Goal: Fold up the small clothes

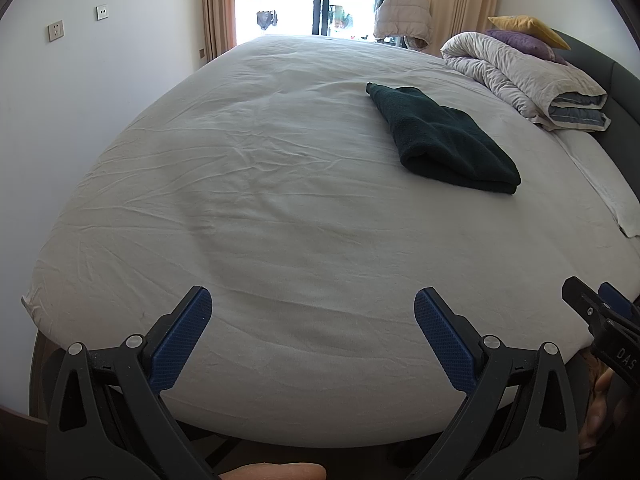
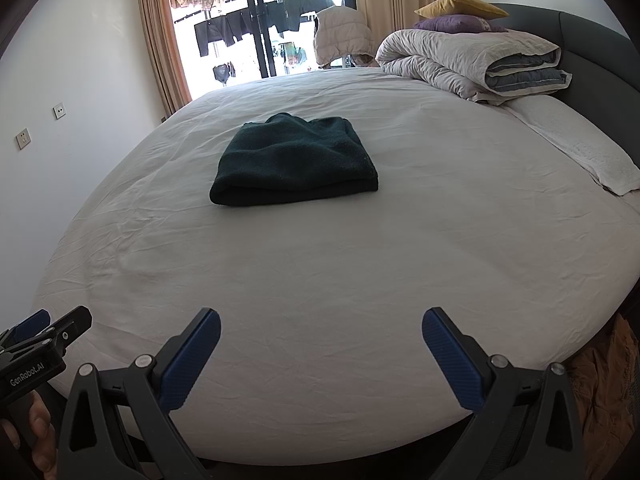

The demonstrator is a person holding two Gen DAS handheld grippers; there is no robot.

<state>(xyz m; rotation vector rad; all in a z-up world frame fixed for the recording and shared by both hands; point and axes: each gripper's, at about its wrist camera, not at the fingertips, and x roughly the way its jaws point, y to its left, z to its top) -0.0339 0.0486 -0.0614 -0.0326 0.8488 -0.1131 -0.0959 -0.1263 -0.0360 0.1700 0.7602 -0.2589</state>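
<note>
Both sets of jaws stand wide and hold nothing: the left gripper [image 1: 313, 336] and right gripper [image 2: 321, 354] hover side by side above the near edge of the white-sheeted bed [image 2: 320, 280]. Well ahead lies the dark green fleece garment [image 2: 296, 160], already folded into a neat rectangle mid-bed, apparently set where both can reach it; a rolled grey duvet [image 2: 460, 60] sits beyond.

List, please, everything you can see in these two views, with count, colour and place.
folded garment: one, dark green, mid-bed
bed sheet: one, white, covering bed
duvet: one, pale grey, folded by headboard
pillows: two, yellow over purple, atop duvet
headboard: one, dark grey, far right
puffer jacket: one, beige, by window
curtains: beige, flanking window
wall sockets: two, white, left wall
left gripper: open, at bed's near edge
right gripper: open, at bed's near edge
</note>
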